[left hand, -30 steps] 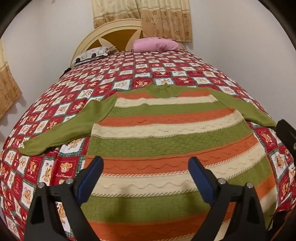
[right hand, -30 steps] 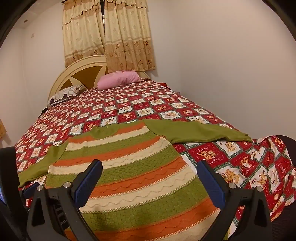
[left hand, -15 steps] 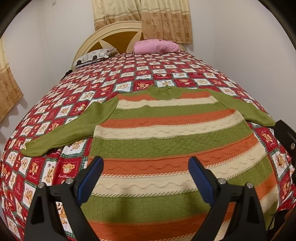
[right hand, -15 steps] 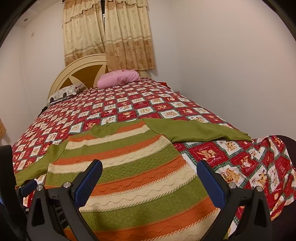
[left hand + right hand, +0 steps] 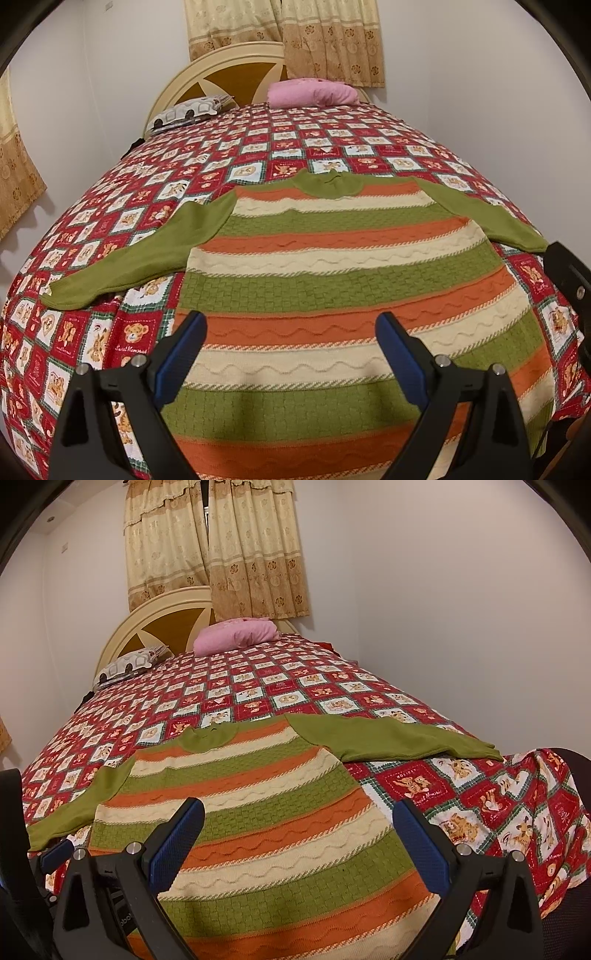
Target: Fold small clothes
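Note:
A small striped sweater (image 5: 332,280) in green, orange and cream lies flat on the bed, collar away from me, both green sleeves spread out. Its left sleeve (image 5: 136,254) reaches toward the bed's left side; its right sleeve (image 5: 399,738) reaches right. My left gripper (image 5: 291,332) is open and empty, hovering over the sweater's lower half. My right gripper (image 5: 299,819) is open and empty, above the lower right part of the sweater (image 5: 266,823). The left gripper also shows at the left edge of the right wrist view (image 5: 55,851).
The bed wears a red patchwork teddy-bear quilt (image 5: 258,147). A pink pillow (image 5: 314,92) and a grey patterned pillow (image 5: 188,110) lie at the cream headboard (image 5: 221,70). Walls stand close on the left and right. The quilt drapes over the near right corner (image 5: 535,812).
Both grippers have lifted and tilted slightly, so the sweater sits a little lower in view. Both stay open; the sweater has not moved.

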